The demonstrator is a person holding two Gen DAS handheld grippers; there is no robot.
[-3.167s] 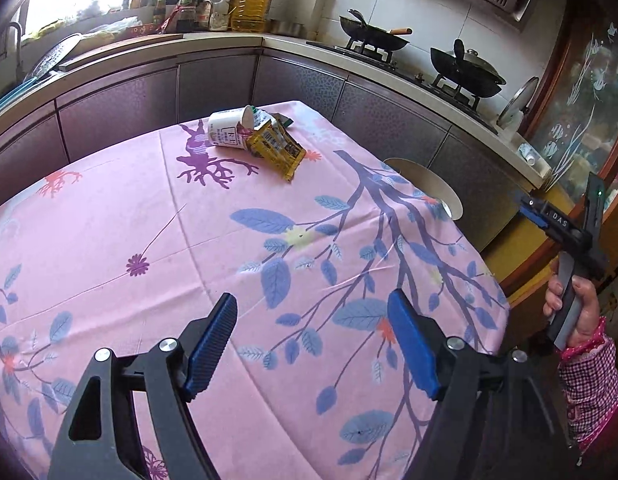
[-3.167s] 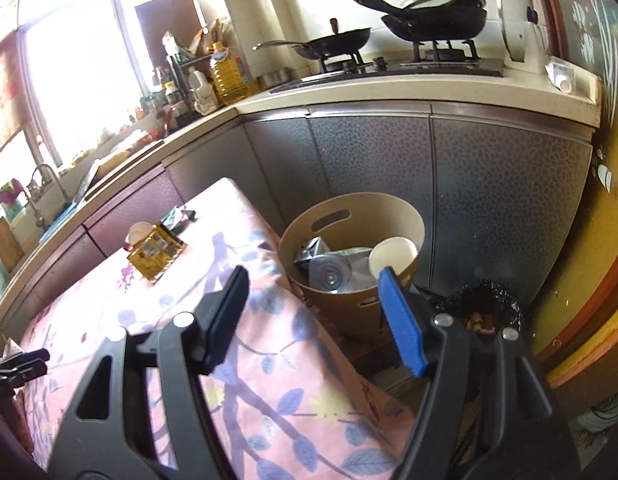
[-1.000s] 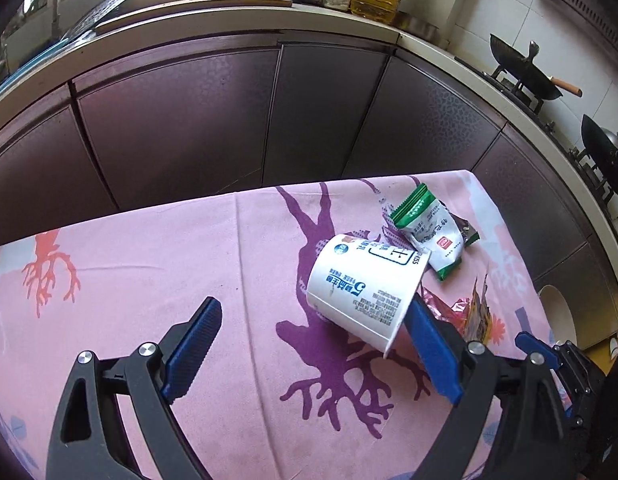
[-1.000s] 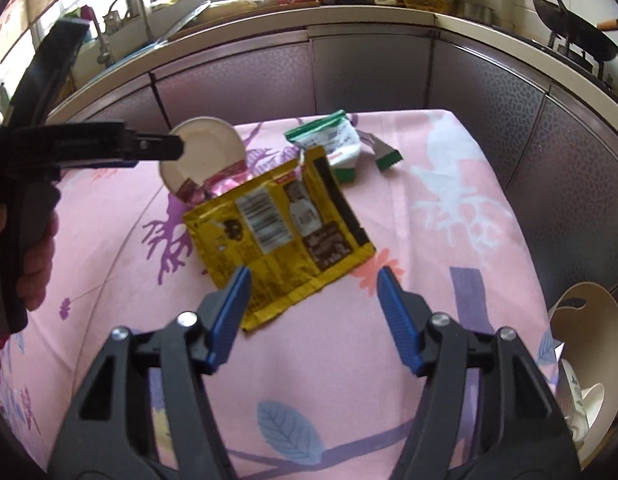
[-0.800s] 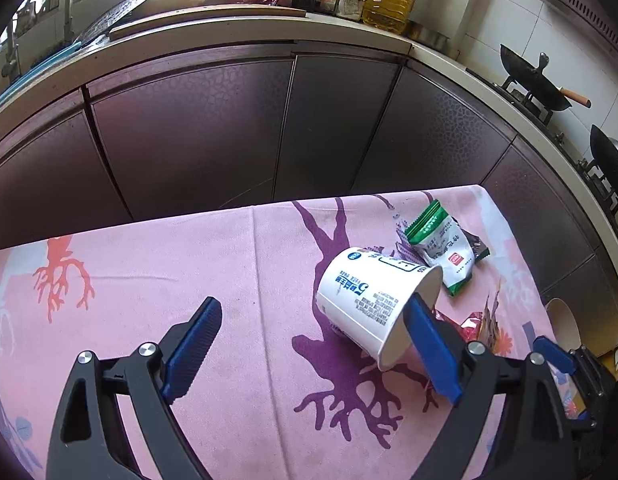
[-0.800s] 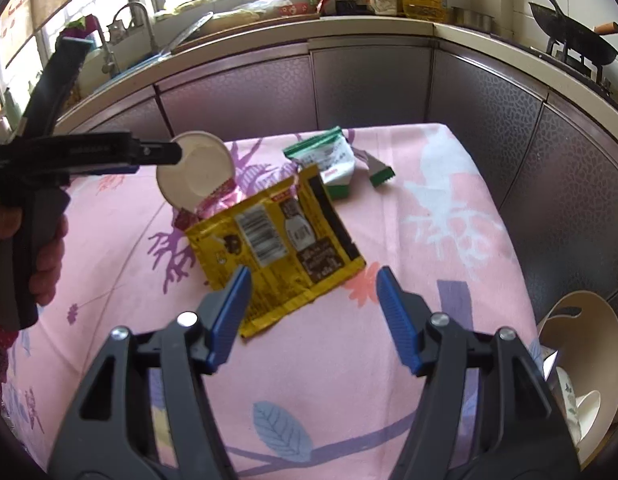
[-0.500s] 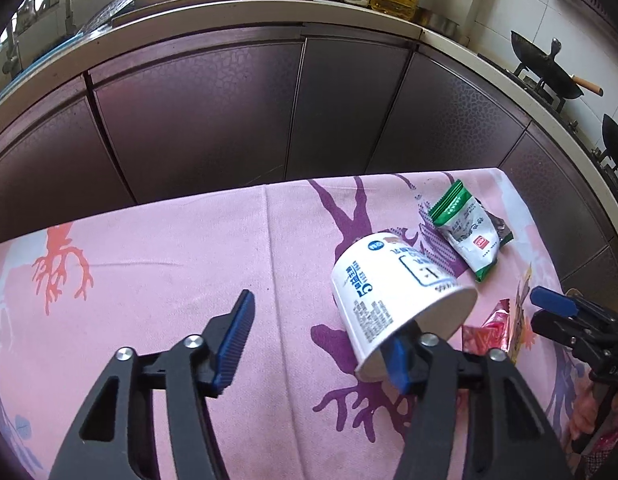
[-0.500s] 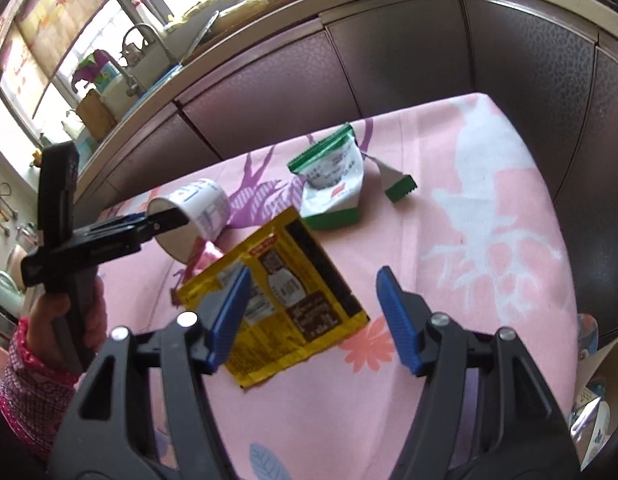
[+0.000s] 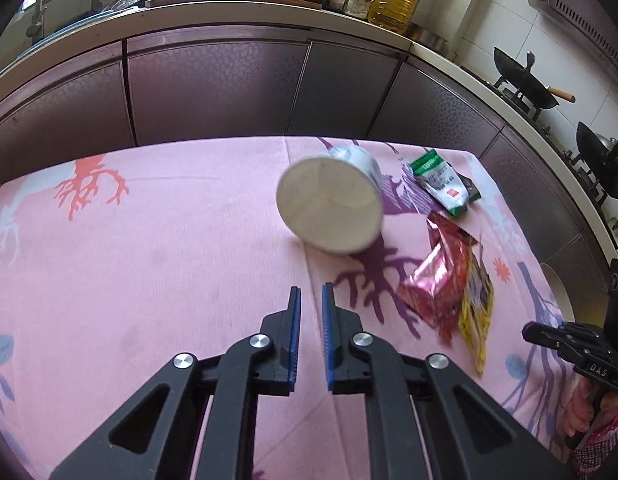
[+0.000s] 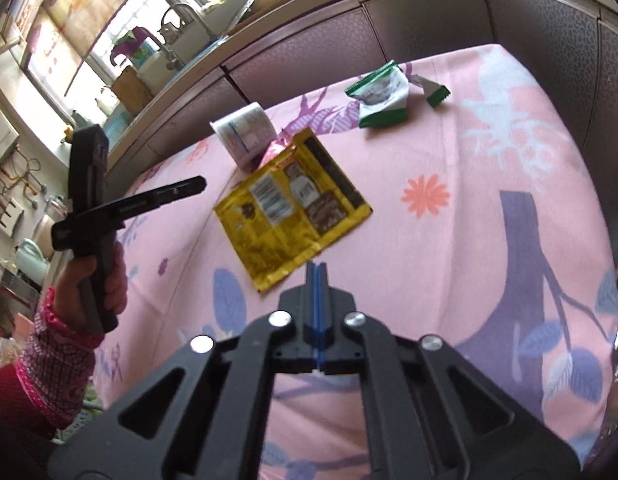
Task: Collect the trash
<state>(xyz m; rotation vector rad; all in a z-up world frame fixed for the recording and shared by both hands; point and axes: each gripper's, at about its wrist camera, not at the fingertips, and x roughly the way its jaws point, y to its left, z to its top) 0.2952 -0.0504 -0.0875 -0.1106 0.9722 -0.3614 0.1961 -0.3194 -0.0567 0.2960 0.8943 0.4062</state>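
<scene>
A kitchen table under a pink tablecloth (image 9: pixel 157 248) printed with branches and leaves stands before a curved run of dark cabinets (image 9: pixel 213 88).

Left gripper (image 9: pixel 309 300): jaws closing, down to a narrow slit with bare cloth showing through it and nothing between the blue pads; it hangs over the middle of the table, short of the litter. In the right wrist view the same gripper (image 10: pixel 203 183) shows side-on, gripped by a hand (image 10: pixel 105 280) in a red checked sleeve (image 10: pixel 49 364), its tip apart from the cup.

Right gripper (image 10: pixel 317 270): jaws fully together, the blue pads meeting in one line and empty; the tips sit just beside the near edge of the yellow wrapper (image 10: pixel 293 208), and contact cannot be told.

Task things, all toward the table's far right corner: a white paper cup (image 9: pixel 333 204) lies on its side, mouth turned toward the left wrist camera. A red foil packet (image 9: pixel 437 276) lies just beside the cup, partly under the yellow wrapper, which is seen edge-on in the left wrist view (image 9: pixel 475 312). A green-and-white packet (image 9: pixel 443 186) lies nearest the far edge, with a small torn green strip (image 10: pixel 433 90) just beside it.

Beyond the table: a bottle of cooking oil (image 9: pixel 395 0) on the counter and two black woks (image 9: pixel 525 88) on the hob.
</scene>
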